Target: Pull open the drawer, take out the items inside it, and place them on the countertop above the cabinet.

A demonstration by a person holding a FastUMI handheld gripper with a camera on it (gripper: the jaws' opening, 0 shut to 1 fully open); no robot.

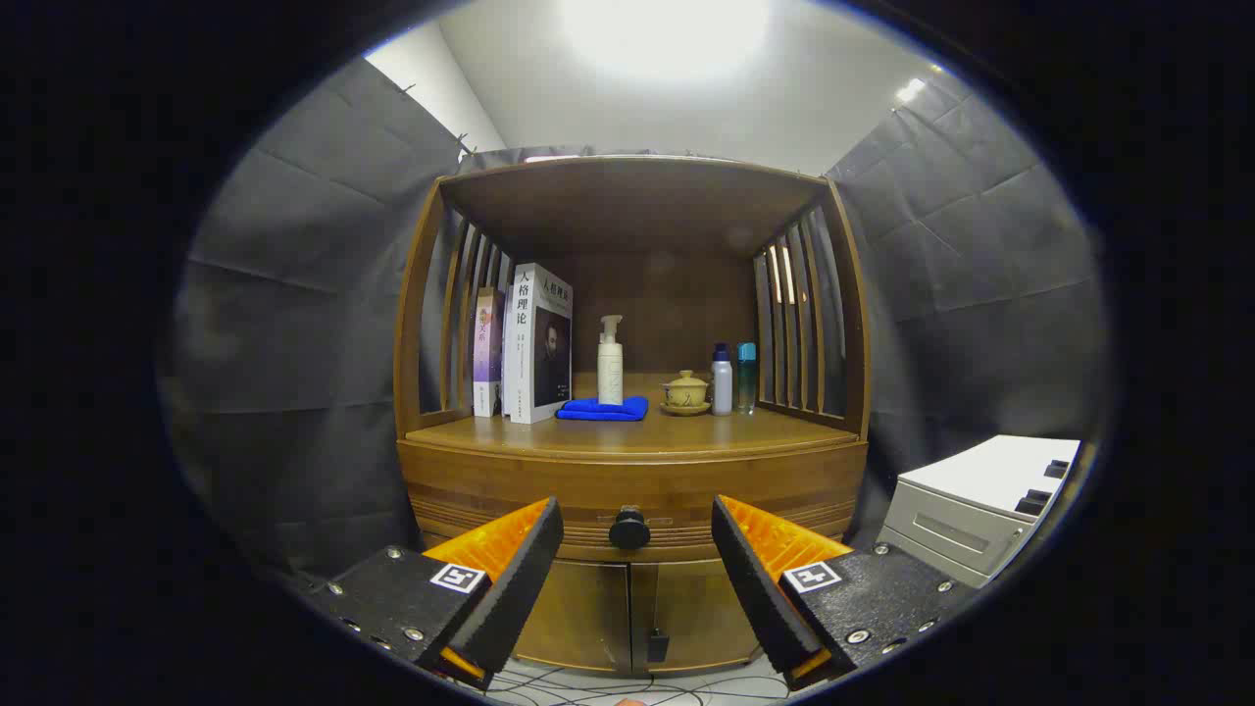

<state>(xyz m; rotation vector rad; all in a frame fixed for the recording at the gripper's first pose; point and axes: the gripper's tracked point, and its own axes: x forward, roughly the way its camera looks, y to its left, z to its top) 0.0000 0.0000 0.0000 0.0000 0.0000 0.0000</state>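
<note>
Two fingers stand spread wide at the bottom of the frame, grasping nothing, so the gripper is released, with the black knob showing in the gap between them, just beyond the tips. That knob sits at the centre of the frame's lower half on the drawer, whose front lies flush with the cabinet, so the drawer is closed and whatever it holds is hidden. This looks like the first step of the task: lining up on the knob before the pull. The next move probably calls for easing forward until the knob lies squarely between the pads, clenching on it, then drawing straight back without tilting, since a round knob could slip out of a skewed grip. Above the drawer, the countertop runs across the middle of the frame and already carries things toward its back: books at left centre, a blue cloth with a pump bottle on it at centre, a lidded cup and two small bottles to the right. The front strip of the countertop is bare wood, and seems the likeliest place for the drawer's items. A white box sits at lower right, well apart from the cabinet.
</note>
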